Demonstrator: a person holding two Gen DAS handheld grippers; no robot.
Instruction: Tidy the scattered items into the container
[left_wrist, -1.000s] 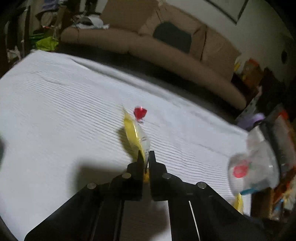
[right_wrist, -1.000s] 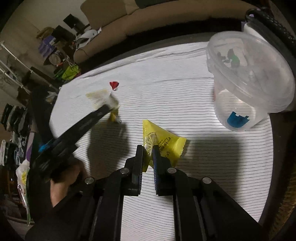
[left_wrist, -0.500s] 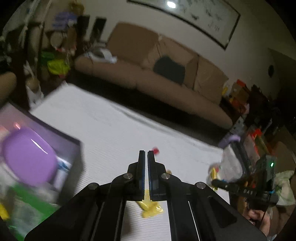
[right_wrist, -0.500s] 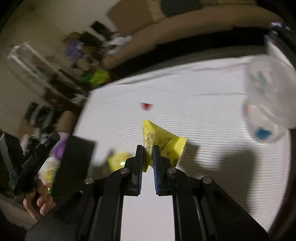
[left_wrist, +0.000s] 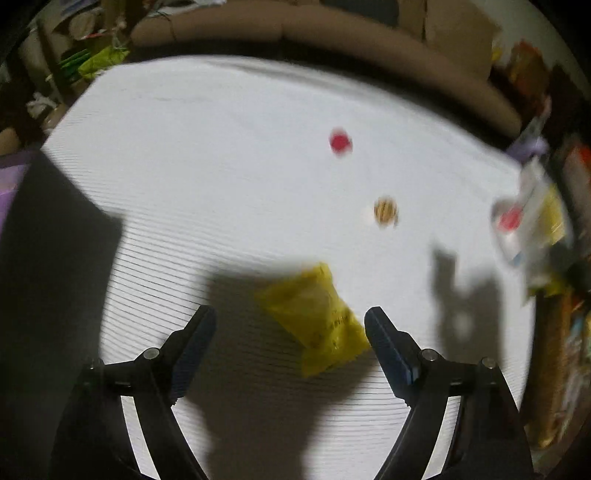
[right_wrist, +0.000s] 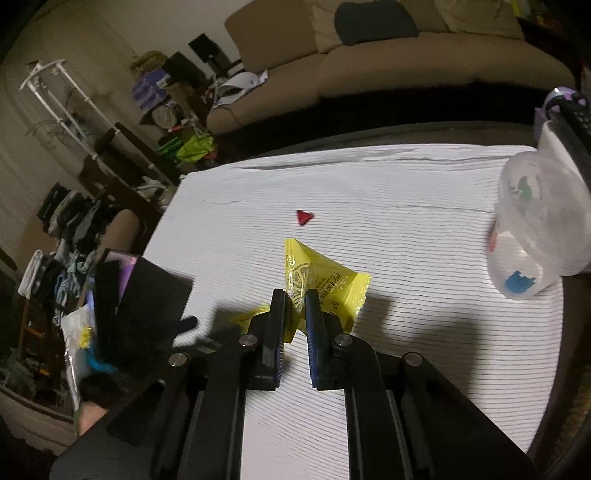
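Left gripper (left_wrist: 290, 325): jaws spread wide and opening. A crumpled yellow plastic sachet (left_wrist: 317, 317) lies between them on the white ribbed cloth over the tabletop (left_wrist: 207, 155), nearer the right finger; neither pad presses on it. View is blurred.

From the left jaws outward: a small round yellow-brown striped sweet (left_wrist: 385, 211) at 1 o'clock; a small red piece (left_wrist: 340, 141) beyond it at 12 to 1 o'clock, well apart from the sachet. At 3 o'clock, at the cloth's right edge, a clear plastic tub (left_wrist: 517, 221), much smeared; contents not readable beyond red and yellow patches. At 9 o'clock a dark box wall (left_wrist: 48, 236) with purple at its upper left corner.

Right gripper (right_wrist: 295, 306): jaws close together, pinching the lower edge of a yellow triangular plastic sachet printed with a lemon slice (right_wrist: 321, 280). This sachet is off the cloth, held up in the grip.

From the right jaws outward: the first sachet (right_wrist: 247, 317) shows as a yellow scrap at 9 o'clock, just beside the left finger. A red triangular piece (right_wrist: 304, 217) at 12 o'clock on the cloth. The clear tub (right_wrist: 532, 236) at 2 to 3 o'clock, at the tabletop edge, with a blue piece (right_wrist: 519, 282) at the bottom. The black open-topped box (right_wrist: 147, 295) at 9 o'clock, at the tabletop's left edge, purple inside. A beige sofa (right_wrist: 406, 66) lies past the tabletop at 12 o'clock.
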